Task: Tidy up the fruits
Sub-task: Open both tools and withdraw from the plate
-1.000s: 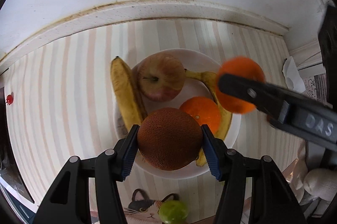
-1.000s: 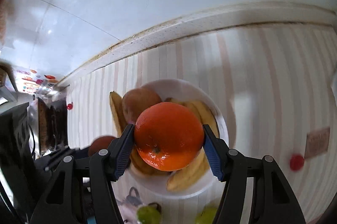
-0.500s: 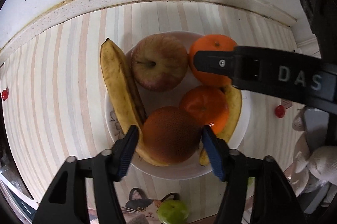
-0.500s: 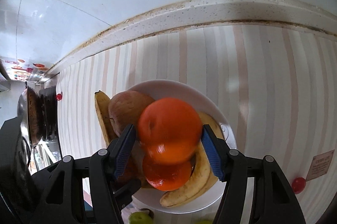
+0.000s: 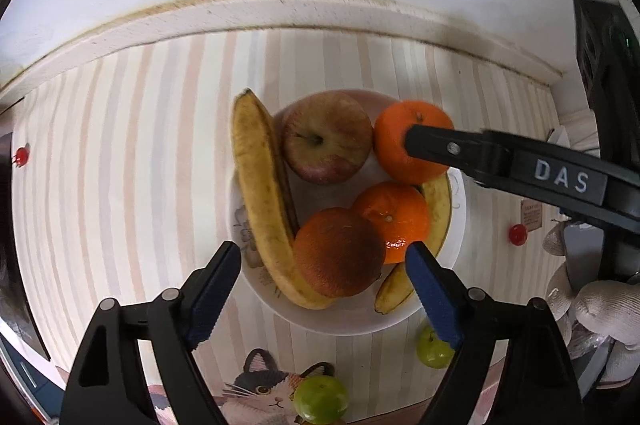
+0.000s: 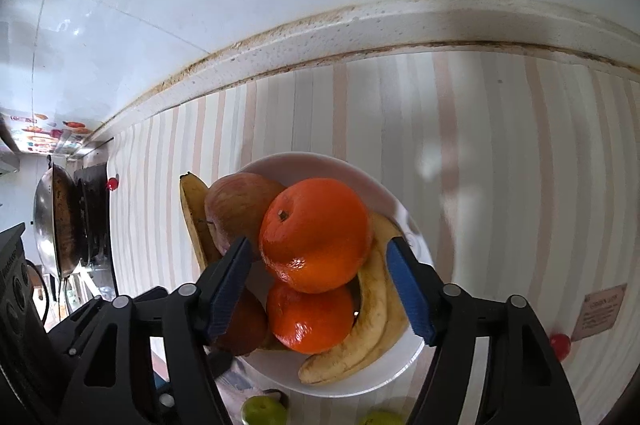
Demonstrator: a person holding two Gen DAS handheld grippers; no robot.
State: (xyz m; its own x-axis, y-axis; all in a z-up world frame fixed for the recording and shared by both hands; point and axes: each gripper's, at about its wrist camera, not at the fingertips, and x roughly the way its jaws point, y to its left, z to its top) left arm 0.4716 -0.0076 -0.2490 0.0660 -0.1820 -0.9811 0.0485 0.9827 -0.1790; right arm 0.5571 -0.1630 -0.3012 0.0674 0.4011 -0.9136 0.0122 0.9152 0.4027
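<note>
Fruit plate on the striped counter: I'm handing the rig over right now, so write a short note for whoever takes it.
Left gripper: jaws opening, apart from the rough brown round fruit now lying on the white round plate.
Right gripper: jaws opening around the big glossy orange, pads not pressing it; it sits atop the smaller orange.
Also on the plate: red-yellow apple, two spotted yellow bananas.
Done: both carried fruits are set down.
Left: two small green fruits lie on the counter off the plate; probably collect them next.
</note>
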